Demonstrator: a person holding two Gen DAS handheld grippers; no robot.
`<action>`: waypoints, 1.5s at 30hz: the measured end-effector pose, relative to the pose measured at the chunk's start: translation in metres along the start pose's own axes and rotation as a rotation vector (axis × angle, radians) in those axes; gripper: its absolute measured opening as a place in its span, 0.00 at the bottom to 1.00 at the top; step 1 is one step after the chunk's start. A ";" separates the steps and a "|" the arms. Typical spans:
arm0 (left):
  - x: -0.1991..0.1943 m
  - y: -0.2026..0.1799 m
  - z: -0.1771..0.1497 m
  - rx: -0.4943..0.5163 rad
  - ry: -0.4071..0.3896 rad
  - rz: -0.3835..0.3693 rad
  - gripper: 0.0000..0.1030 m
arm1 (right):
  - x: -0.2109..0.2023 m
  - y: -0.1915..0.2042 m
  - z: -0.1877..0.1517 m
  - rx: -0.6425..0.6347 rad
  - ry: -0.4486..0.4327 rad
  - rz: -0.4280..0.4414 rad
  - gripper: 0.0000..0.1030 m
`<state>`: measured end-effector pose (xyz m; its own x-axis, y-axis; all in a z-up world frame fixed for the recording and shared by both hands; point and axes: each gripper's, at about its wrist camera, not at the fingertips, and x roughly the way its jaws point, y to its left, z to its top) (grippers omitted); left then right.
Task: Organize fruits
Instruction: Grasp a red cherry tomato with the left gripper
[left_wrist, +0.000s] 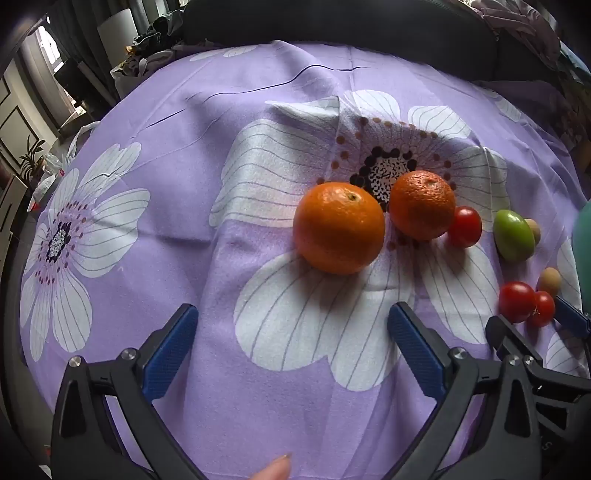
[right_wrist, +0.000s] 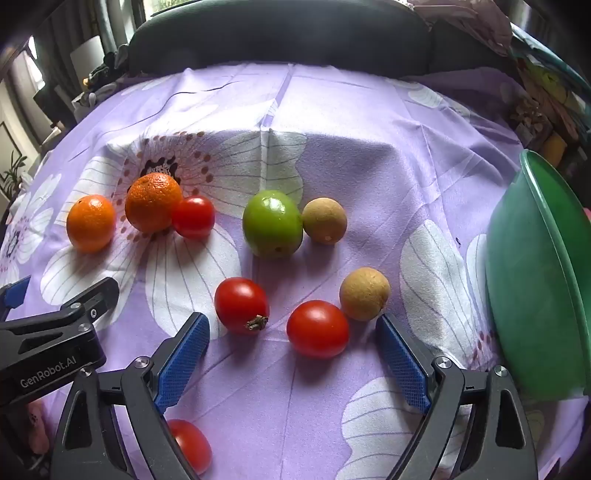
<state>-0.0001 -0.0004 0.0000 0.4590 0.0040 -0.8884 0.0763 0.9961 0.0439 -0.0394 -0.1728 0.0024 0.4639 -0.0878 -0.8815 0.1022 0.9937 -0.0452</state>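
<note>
Two oranges (left_wrist: 339, 228) (left_wrist: 422, 205) lie on the purple flowered cloth (left_wrist: 177, 155), just beyond my open left gripper (left_wrist: 292, 308), which holds nothing. In the right wrist view the oranges (right_wrist: 91, 222) (right_wrist: 153, 202) sit at the left with a tomato (right_wrist: 193, 216) touching the farther one. A green fruit (right_wrist: 272, 223) and a brown round fruit (right_wrist: 324, 220) lie mid-cloth. My right gripper (right_wrist: 291, 321) stands open. Two tomatoes (right_wrist: 241, 305) (right_wrist: 317, 328) lie at its fingertips, untouched by the pads. A second brown fruit (right_wrist: 364, 299) sits by the right fingertip.
A green plastic bowl (right_wrist: 535, 277) stands tilted at the right edge of the cloth. Another tomato (right_wrist: 190, 445) lies under the right gripper's left arm. A dark chair back (right_wrist: 280, 33) runs behind the table. A person's fingertip (left_wrist: 275, 470) shows at the bottom.
</note>
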 end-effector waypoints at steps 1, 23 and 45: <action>0.000 0.000 0.000 0.000 0.000 0.000 0.99 | 0.000 0.000 0.000 0.000 0.002 -0.001 0.89; -0.075 0.017 0.011 -0.148 -0.241 -0.365 0.89 | -0.071 -0.036 0.015 0.172 -0.304 0.168 0.88; -0.025 -0.079 0.006 0.056 0.001 -0.517 0.50 | -0.041 -0.073 0.010 0.426 -0.084 0.255 0.42</action>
<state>-0.0124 -0.0794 0.0216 0.3483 -0.4871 -0.8009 0.3396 0.8619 -0.3765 -0.0573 -0.2423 0.0468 0.5887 0.1313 -0.7976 0.3186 0.8691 0.3782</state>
